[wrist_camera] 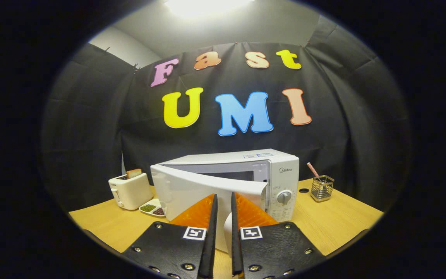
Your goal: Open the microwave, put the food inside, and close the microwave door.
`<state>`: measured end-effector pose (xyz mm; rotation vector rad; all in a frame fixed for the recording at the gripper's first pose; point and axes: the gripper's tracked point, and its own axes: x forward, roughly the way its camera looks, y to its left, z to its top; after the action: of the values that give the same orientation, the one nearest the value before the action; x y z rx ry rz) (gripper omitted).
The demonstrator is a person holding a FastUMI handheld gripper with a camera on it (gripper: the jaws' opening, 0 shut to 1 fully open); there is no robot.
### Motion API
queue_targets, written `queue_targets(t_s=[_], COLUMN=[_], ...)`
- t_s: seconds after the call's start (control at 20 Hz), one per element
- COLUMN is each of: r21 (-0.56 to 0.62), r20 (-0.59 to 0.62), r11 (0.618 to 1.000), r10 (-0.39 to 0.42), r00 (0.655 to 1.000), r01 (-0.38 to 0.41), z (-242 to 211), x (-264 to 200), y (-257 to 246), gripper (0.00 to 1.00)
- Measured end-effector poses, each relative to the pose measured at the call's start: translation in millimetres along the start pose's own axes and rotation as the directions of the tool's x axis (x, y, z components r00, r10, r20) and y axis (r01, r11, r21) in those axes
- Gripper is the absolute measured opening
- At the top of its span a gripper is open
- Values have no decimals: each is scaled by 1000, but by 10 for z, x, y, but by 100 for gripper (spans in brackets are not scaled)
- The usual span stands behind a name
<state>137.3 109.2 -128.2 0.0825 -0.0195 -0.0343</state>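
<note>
Your claw point(223, 201) is hovering nearly closed and holding nothing, its fingers pointing straight at the half-open door point(192, 190) of the white boxy microwave point(281, 170) just ahead on the wooden bench point(335, 221), door swinging leftward.

microwave point(242, 170) interior behind its half-open door point(192, 193), control panel markings illegible

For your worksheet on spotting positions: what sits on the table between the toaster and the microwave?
In the gripper view, a small white dish of green and dark red beans lies on the table between the toaster and the microwave.
</note>
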Motion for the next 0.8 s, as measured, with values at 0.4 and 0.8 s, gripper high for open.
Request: queue_targets(t_s=[0.4, 0.8], r21=[41, 40], r20=[-26, -36], r11=[998, 998], r10=[-36, -38], r00=[999, 999], r01=[37, 39], z=[40, 74], x=[498, 952], y=[-312, -467], gripper=[18, 18])
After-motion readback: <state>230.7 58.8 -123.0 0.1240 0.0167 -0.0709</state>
